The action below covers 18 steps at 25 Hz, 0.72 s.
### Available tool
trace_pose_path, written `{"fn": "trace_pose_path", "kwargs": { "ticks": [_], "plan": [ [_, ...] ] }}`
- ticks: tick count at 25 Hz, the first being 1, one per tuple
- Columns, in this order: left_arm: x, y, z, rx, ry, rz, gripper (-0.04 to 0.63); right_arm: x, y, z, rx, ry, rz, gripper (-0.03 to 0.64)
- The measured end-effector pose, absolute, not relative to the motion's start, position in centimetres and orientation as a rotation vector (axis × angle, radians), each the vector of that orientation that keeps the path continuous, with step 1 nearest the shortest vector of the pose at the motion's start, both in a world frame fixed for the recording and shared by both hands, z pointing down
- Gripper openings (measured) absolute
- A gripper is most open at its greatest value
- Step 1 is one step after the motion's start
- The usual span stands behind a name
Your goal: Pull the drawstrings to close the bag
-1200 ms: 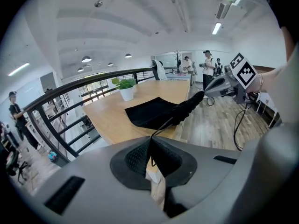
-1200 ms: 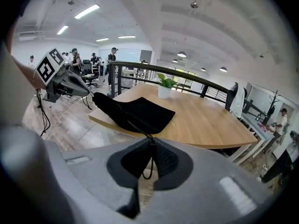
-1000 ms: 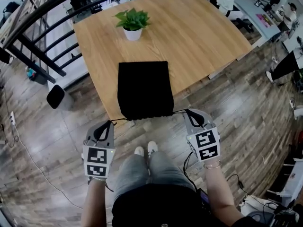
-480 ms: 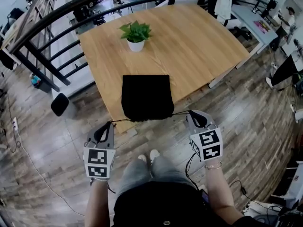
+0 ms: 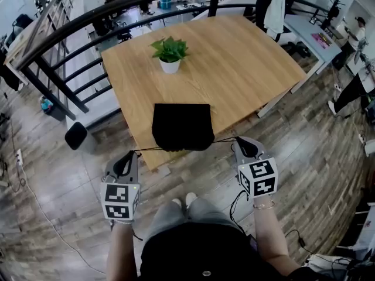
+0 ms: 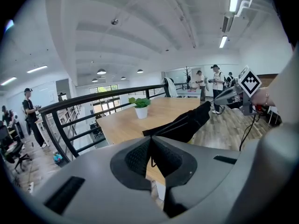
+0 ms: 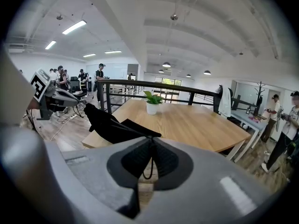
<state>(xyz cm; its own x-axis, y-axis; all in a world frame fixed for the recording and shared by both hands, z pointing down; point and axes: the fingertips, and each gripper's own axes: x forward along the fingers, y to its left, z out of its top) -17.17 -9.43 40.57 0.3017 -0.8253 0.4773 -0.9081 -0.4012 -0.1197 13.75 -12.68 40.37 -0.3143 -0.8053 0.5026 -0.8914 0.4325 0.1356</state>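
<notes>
Bag first: the black fabric drawstring bag (image 5: 182, 126) lies on the light wooden counter (image 5: 234, 57), its near end bunched and rounded right at the counter's near edge. From that end a thin black cord (image 5: 151, 149) runs out to the bag's left and into my left tongs (image 5: 135, 153), which are pressed together on it. In the left gripper view the pads meet on the cord, with a short loop hanging between them. A second thin black cord (image 5: 225, 139) runs out to the bag's right into my right tongs (image 5: 237, 139), likewise pinched tight on it. Both cords look taut, and both tongs hang off the counter, over the wooden floor (image 5: 304, 145), just nearer me than the bag. Beyond the bag's far end stands a green plant in a white pot (image 5: 170, 56), well apart from it.
</notes>
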Motion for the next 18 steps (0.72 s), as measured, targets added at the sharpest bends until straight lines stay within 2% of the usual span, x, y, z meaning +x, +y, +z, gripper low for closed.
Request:
{"fn": "trace_pose_path", "kwargs": {
  "ticks": [18],
  "plan": [
    [-19.7, -10.5, 38.1, 2.346, -1.729, 0.594, 0.02, 14.1, -15.0, 38.6, 1.464, -2.254, 0.244, 0.002]
  ]
}}
